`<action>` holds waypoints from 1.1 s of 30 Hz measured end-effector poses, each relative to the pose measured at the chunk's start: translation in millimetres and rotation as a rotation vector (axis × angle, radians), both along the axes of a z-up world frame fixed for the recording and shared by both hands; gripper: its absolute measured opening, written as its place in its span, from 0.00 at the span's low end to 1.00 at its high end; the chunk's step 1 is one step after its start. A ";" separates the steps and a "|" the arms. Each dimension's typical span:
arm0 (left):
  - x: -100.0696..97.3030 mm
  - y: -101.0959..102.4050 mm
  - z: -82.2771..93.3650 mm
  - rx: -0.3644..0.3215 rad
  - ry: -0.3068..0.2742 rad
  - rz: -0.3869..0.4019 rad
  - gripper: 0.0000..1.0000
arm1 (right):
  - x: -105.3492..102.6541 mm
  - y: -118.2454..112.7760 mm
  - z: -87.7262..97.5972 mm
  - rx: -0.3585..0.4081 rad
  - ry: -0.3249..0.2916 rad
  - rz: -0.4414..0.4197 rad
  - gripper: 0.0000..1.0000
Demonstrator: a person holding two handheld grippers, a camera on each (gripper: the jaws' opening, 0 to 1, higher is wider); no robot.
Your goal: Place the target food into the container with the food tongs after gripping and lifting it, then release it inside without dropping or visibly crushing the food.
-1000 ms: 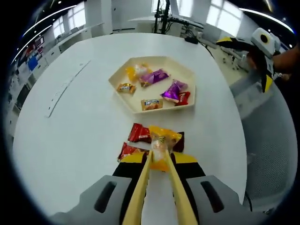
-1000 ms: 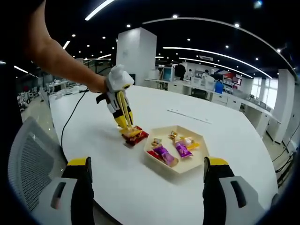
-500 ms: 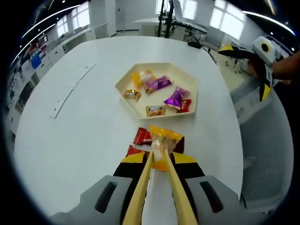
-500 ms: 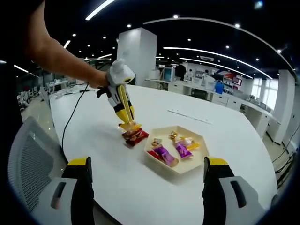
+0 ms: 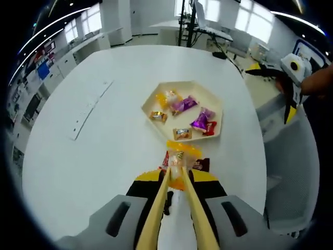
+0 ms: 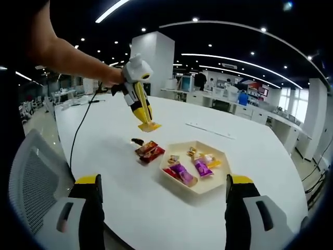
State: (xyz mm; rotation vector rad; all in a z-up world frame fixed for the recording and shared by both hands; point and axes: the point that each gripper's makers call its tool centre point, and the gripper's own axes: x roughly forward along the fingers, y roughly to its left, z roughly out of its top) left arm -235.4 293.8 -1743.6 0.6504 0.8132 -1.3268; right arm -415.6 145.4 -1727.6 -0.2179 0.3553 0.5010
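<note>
My left gripper (image 5: 177, 172) holds yellow food tongs, and the tongs pinch a yellow wrapped snack (image 5: 180, 155) high above the white table (image 5: 104, 151). In the right gripper view the same left gripper (image 6: 144, 115) hangs in the air with the yellow snack (image 6: 149, 126) at the tong tips, left of and above the cream hexagonal tray (image 6: 200, 182). The tray (image 5: 156, 117) holds several wrapped snacks. Red wrapped snacks (image 6: 149, 151) lie on the table beside the tray. My right gripper (image 6: 161, 200) stands open and empty near the table's edge, its jaws wide apart.
A small dark piece (image 6: 137, 141) lies on the table by the red snacks. A grey mesh chair (image 6: 31, 177) stands at the near table edge. A person's arm (image 6: 67, 57) reaches in from the left. Desks and monitors stand in the background.
My left gripper has risen with the yellow snack, well off the table and away from the red snacks. The right gripper has stayed still.
</note>
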 end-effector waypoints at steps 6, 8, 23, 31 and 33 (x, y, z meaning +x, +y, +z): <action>-0.3 -8.6 10.5 -0.007 -0.008 -0.007 0.16 | 0.1 -0.6 1.6 0.000 -0.007 -0.002 0.97; -0.5 -11.1 12.3 -0.009 -0.006 -0.009 0.16 | 0.2 -1.0 2.4 0.001 -0.011 -0.004 0.96; -2.2 -58.2 21.8 -0.028 -0.014 -0.048 0.16 | 0.0 -2.1 8.5 0.017 -0.034 -0.009 0.96; -0.9 -90.3 27.1 -0.035 -0.022 -0.072 0.16 | 0.4 -2.8 10.2 0.023 -0.043 -0.013 0.96; 0.4 -98.6 29.2 -0.043 -0.017 -0.072 0.16 | 0.4 -3.2 10.8 0.023 -0.044 -0.017 0.96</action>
